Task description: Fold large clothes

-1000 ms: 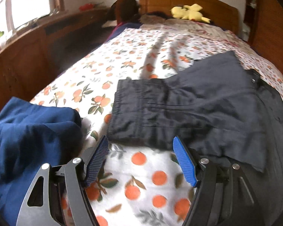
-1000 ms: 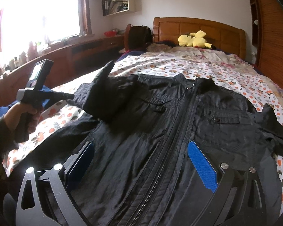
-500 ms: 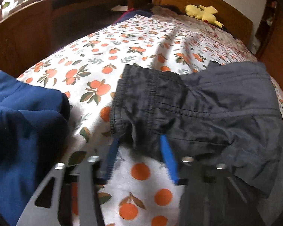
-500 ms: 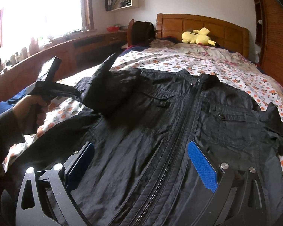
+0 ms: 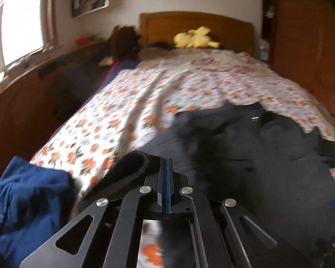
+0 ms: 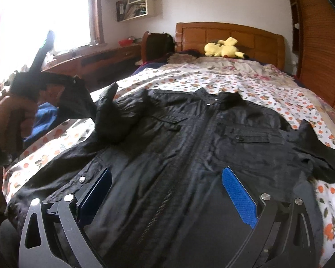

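Observation:
A large black zip-up jacket [image 6: 189, 134] lies front up and spread out on the orange-flowered bedspread [image 6: 268, 89]. My left gripper [image 5: 166, 169] is shut on the cuff of the jacket's left sleeve [image 5: 131, 167]. In the right wrist view a hand [image 6: 13, 111] holds that gripper [image 6: 62, 82] raised at the far left, and the sleeve end [image 6: 78, 105] hangs from it above the bed. My right gripper [image 6: 167, 170] stands open just over the jacket's lower front beside the zipper, with nothing pinched between its blue pads [image 6: 239, 196].
A blue garment [image 5: 29, 201] is bunched at the bed's near left corner. A yellow plush toy [image 6: 223, 49] rests by the wooden headboard [image 6: 234, 33]. A wooden counter [image 6: 96, 58] under the window runs along the left, and wooden panelling [image 6: 319, 44] stands on the right.
My left gripper has shut on the sleeve cuff and risen with it off the bed. The right gripper has shifted slightly over the jacket and stays open.

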`<move>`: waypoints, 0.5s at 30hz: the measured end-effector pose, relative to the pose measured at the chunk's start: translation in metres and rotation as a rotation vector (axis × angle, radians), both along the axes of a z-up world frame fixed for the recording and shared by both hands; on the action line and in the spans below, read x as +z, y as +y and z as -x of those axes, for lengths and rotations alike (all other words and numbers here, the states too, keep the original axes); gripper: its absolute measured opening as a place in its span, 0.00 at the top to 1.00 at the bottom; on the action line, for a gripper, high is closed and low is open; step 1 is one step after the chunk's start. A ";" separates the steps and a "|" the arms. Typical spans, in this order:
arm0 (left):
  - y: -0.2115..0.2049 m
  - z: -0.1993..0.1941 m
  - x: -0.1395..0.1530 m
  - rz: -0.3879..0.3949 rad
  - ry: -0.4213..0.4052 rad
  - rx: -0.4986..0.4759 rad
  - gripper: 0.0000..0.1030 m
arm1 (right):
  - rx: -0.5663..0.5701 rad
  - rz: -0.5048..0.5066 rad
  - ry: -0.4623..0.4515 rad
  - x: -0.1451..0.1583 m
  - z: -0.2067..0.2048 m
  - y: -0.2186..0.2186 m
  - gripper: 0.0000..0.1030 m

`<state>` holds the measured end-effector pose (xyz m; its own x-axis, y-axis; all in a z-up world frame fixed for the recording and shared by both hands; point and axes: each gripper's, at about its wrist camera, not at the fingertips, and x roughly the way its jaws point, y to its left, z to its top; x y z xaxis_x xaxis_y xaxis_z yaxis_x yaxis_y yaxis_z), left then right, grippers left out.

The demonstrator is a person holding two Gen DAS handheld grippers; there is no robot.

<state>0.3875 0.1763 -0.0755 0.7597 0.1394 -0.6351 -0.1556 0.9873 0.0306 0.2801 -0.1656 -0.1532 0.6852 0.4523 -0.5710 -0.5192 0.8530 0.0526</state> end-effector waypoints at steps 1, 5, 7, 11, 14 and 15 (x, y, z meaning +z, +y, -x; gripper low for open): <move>-0.011 0.003 0.005 -0.003 -0.007 -0.020 1.00 | -0.005 -0.002 -0.002 0.002 0.000 -0.004 0.07; -0.060 0.015 0.024 -0.022 -0.032 -0.100 1.00 | -0.034 -0.016 -0.014 0.007 0.004 -0.024 0.07; -0.083 0.021 0.033 -0.024 -0.050 -0.140 1.00 | -0.046 -0.023 -0.016 0.009 0.005 -0.033 0.07; -0.123 0.043 0.044 -0.017 -0.074 -0.212 1.00 | -0.071 -0.038 -0.030 0.015 0.007 -0.051 0.07; -0.153 0.059 0.047 -0.012 -0.092 -0.261 1.00 | -0.084 -0.046 -0.042 0.020 0.010 -0.059 0.07; -0.159 0.064 0.045 -0.011 -0.096 -0.270 1.00 | -0.088 -0.045 -0.045 0.021 0.011 -0.060 0.07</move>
<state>0.3235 0.0170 -0.0306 0.8270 -0.0700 -0.5579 0.1106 0.9931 0.0394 0.2690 -0.2253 -0.1326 0.7478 0.4132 -0.5197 -0.4447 0.8929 0.0700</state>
